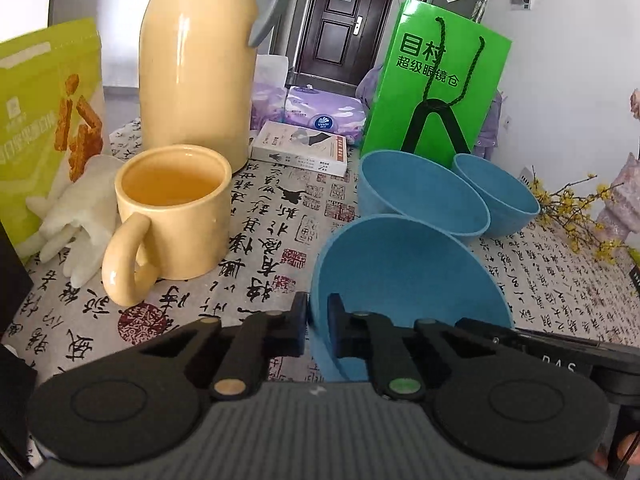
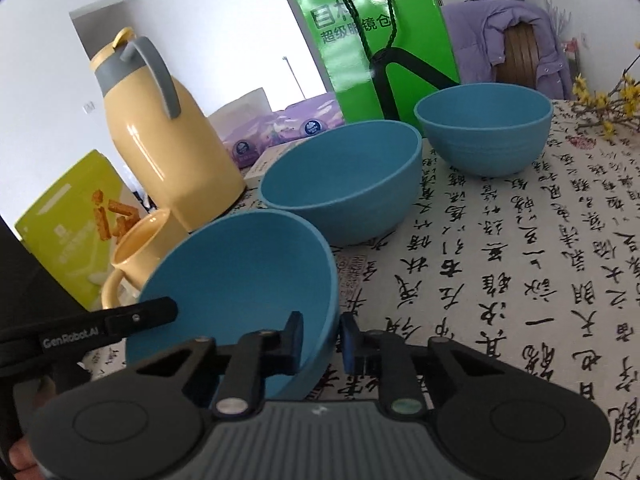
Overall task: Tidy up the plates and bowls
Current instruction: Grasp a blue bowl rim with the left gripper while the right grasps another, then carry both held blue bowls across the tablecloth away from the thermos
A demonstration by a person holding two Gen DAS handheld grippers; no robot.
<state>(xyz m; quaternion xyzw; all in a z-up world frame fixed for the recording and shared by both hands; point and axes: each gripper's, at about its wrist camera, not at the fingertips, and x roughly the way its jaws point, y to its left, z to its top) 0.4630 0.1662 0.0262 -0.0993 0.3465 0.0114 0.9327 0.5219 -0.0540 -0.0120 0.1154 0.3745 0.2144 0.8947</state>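
Observation:
Three blue bowls stand on the calligraphy tablecloth. The nearest blue bowl is tilted and held at its rim by both grippers. My left gripper is shut on its left rim, one finger inside, one outside. My right gripper is shut on its right rim the same way. The left gripper's finger shows in the right wrist view at the bowl's left edge. A middle blue bowl sits just behind it, and a far blue bowl stands further back.
A yellow mug, a yellow thermos, a white glove and a snack bag stand to the left. A green paper bag, tissue packs and a small box are behind. Yellow flowers lie right.

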